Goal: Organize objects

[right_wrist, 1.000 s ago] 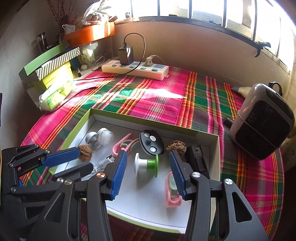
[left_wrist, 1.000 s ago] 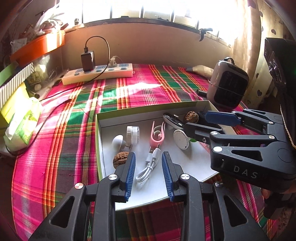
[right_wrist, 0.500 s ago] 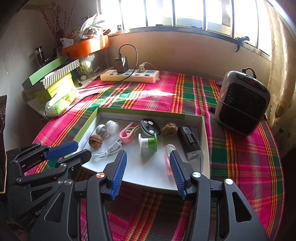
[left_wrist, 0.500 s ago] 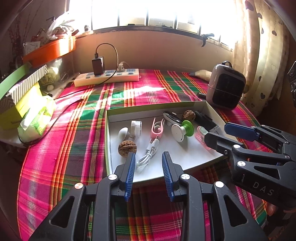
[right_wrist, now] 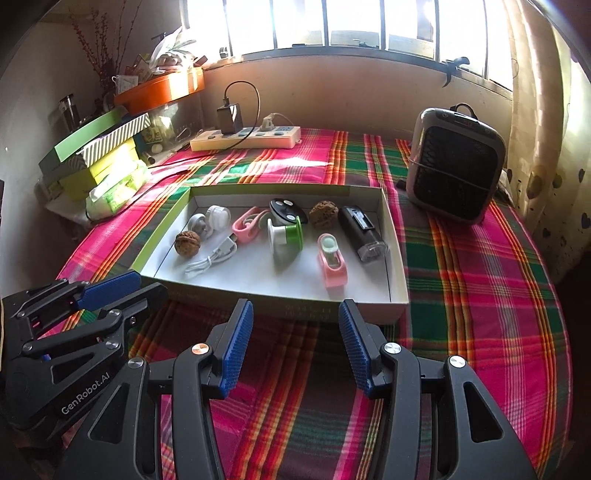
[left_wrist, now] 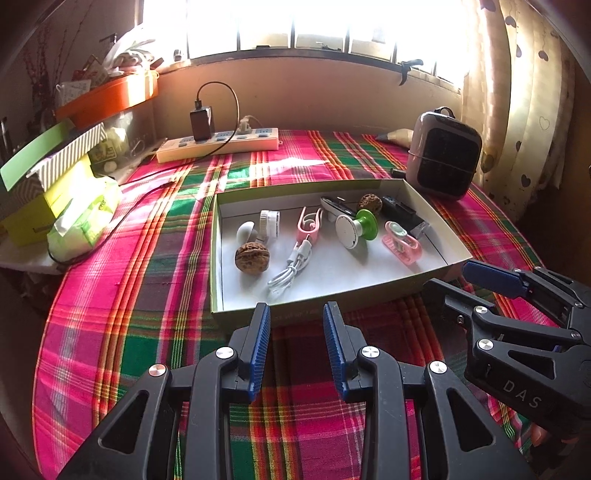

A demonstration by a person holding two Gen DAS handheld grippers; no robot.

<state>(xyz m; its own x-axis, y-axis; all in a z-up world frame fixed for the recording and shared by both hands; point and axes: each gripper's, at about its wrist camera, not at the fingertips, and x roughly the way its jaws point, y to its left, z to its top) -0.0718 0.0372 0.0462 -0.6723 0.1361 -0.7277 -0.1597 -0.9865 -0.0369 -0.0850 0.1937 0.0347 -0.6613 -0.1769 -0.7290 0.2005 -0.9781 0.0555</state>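
Only right view shows remote [right_wrist: 286, 209] buttons.

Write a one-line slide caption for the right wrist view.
Open right gripper and left gripper hang short of a green-rimmed box of small items on plaid cloth.

i see a barred window [right_wrist: 354, 22] blazing with sunlight above a beige wall [right_wrist: 351, 92]. a heart-print curtain [left_wrist: 532, 92] hangs at right. the bench wears a pink-and-green plaid cloth [right_wrist: 480, 277], sunlit at its far side.
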